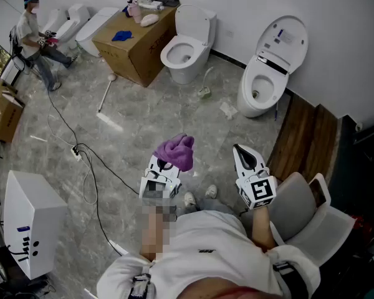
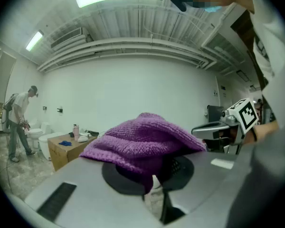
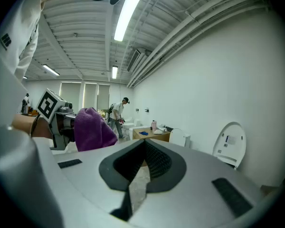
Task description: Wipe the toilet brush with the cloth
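Observation:
A purple knitted cloth (image 1: 176, 151) is bunched over the tips of my left gripper (image 1: 165, 165), which is shut on it. In the left gripper view the cloth (image 2: 142, 142) drapes over the jaws and hides the fingertips of the left gripper (image 2: 153, 175). My right gripper (image 1: 237, 148) hangs level beside it on the right, shut, with nothing between its fingers; its closed jaws (image 3: 143, 150) show no gap. A long white-handled brush (image 1: 106, 93) that may be the toilet brush lies on the floor far ahead at the left.
Two white toilets (image 1: 187, 45) (image 1: 266, 73) stand against the far wall beside a cardboard box (image 1: 134, 39) with small items on it. Another person (image 1: 34, 39) works at the far left. A cable (image 1: 81, 149) crosses the floor; a white cabinet (image 1: 31, 223) and a grey chair (image 1: 302, 207) are close by.

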### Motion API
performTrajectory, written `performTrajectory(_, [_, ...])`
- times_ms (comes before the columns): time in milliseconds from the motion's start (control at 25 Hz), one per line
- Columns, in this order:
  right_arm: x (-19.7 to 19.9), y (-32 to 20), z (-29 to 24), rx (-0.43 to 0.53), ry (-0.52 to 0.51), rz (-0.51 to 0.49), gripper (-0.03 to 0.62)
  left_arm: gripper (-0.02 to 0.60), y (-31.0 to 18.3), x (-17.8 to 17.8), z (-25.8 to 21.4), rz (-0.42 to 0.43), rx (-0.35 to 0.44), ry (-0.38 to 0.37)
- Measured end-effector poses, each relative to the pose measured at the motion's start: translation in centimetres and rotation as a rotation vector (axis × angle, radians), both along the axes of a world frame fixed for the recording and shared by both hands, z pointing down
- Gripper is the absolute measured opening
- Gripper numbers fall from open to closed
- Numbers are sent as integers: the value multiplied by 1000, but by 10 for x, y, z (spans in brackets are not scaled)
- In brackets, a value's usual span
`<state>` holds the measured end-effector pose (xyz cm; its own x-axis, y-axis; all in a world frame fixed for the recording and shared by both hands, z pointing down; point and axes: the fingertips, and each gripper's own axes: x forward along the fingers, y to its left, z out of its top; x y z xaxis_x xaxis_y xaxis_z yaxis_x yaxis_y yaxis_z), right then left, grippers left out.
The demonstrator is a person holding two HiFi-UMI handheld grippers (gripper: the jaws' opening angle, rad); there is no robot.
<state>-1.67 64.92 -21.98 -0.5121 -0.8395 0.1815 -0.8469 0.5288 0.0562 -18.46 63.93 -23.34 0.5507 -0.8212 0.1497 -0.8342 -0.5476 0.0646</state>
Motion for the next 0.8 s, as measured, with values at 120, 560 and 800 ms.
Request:
performTrajectory(120, [5,-2,-2,14,-15,-4,-5,48,1,8,11,7,6,0])
performTrajectory(560, [40,-28,4,12,5,-66,-5,48,-15,50,14,-9,23,7])
performTrajectory(800, [50,-59,-1,19,-5,-81,-5,48,-42,62,5,-18,33,-1])
